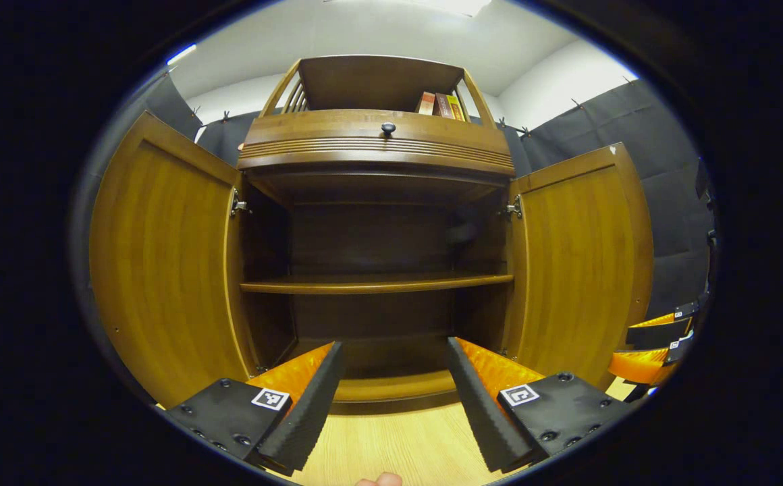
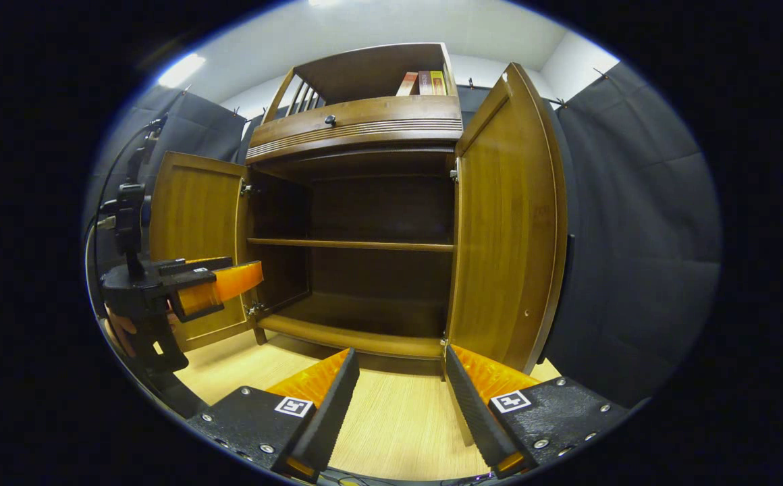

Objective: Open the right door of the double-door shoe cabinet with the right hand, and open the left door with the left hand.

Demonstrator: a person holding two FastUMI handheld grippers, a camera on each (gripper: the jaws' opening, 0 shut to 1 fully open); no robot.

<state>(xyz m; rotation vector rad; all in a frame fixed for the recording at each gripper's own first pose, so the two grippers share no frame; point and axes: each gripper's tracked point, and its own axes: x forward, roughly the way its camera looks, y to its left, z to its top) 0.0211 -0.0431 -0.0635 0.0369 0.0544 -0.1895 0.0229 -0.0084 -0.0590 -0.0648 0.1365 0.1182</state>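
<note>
Both brown wooden shoe-cabinet doors, left door (image 1: 162, 263) and right door (image 2: 506, 223), stand swung wide; my left gripper (image 1: 395, 398) and right gripper (image 2: 401, 405) hang open, holding nothing, task seemingly done.

A brown wooden double-door shoe cabinet (image 1: 374, 155) stands on the pale wood-grain floor (image 1: 398, 445); several upright books (image 1: 440, 106) rest on its open top shelf (image 1: 371, 84).

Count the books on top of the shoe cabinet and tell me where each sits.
3, standing side by side at the right end of the cabinet's top shelf: left book, middle book, right book. The shelf's side rail may hide others.
</note>
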